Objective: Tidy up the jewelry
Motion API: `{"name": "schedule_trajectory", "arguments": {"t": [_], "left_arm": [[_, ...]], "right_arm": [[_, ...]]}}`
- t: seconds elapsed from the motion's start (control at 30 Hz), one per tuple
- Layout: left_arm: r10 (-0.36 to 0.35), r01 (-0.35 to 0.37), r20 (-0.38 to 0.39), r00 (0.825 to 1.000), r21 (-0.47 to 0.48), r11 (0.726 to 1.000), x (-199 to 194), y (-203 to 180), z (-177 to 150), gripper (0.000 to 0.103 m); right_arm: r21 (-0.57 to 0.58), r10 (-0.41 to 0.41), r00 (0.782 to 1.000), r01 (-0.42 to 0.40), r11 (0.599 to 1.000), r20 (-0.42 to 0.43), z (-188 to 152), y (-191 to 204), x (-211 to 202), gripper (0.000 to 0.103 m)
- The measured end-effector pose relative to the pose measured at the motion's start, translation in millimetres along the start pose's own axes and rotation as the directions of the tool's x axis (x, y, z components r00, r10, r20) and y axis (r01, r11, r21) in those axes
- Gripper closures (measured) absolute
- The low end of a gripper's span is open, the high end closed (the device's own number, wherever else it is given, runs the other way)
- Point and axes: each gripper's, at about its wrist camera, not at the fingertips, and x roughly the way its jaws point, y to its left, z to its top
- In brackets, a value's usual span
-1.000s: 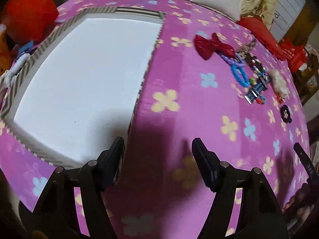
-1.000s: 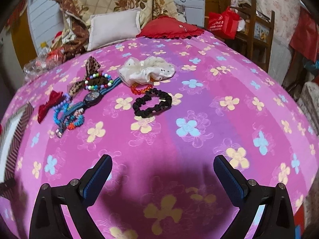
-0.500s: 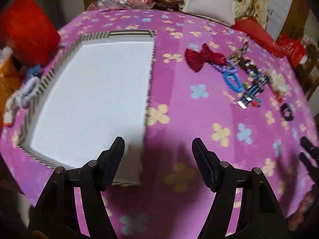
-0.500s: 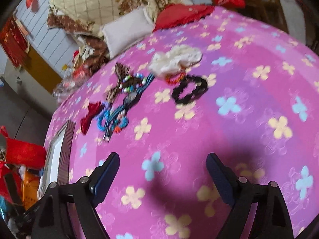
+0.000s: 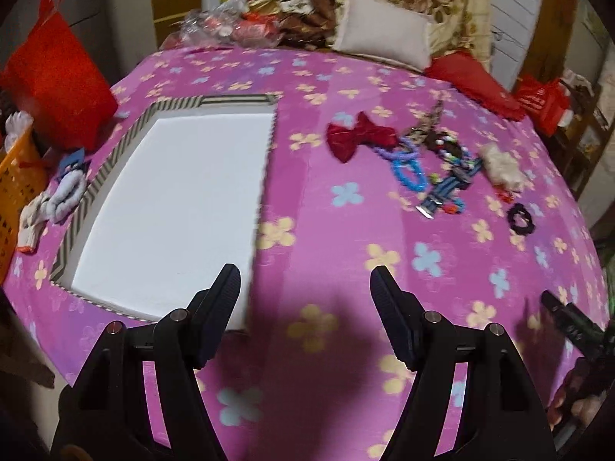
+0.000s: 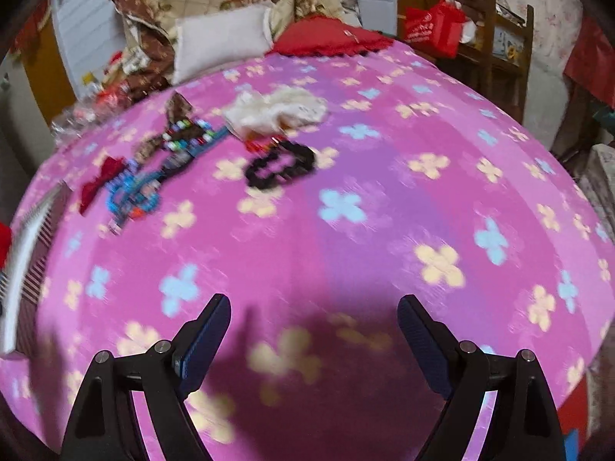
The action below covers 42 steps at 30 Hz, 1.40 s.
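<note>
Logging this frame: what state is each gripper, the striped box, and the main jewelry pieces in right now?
left gripper: open, nothing between the jaws
right gripper: open, empty; jaws have just been closing a little
striped box: lidless, white inside, nothing in it
red bow: flat on the bedspread, outside the box
black scrunchie: on the bedspread, untouched
white scrunchie: beside the pile, untouched

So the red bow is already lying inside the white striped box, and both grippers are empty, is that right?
Not quite. The red bow lies on the pink bedspread, outside the white striped box, as the left wrist view shows. The left gripper and the right gripper are indeed empty.
</note>
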Motion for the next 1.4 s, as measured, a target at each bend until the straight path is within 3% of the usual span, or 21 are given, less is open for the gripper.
{"name": "schedule_trajectory", "arguments": {"t": [0.3, 0.47, 0.87, 1.4], "left_arm": [[-0.072, 0.074, -0.03, 0.997, 0.07, 0.995, -0.5, -29.8, -13.2, 0.033], [-0.075, 0.079, -0.052, 0.996, 0.069, 0.995, -0.7, -28.7, -23.4, 0.033], [-0.095, 0.096, -0.008, 0.995, 0.06, 0.994, -20.0, -20.1, -39.3, 0.033], [-0.101, 0.1, 0.012, 0.995, 0.095, 0.99, -37.0, -37.7, -57.1, 0.033]], "right_arm": [[-0.003, -0.045, 0.999, 0.045, 0.999, 0.004, -16.8, -9.2, -5.8, 0.015], [-0.036, -0.047, 0.999, 0.048, 0.998, 0.018, -22.5, 2.1, -14.9, 0.015], [-0.1, -0.067, 0.994, 0.075, 0.992, 0.088, -44.3, 15.6, -43.0, 0.018], [-0.111, -0.034, 0.987, 0.052, 0.992, 0.159, -57.8, 14.5, -64.4, 0.018]]}}
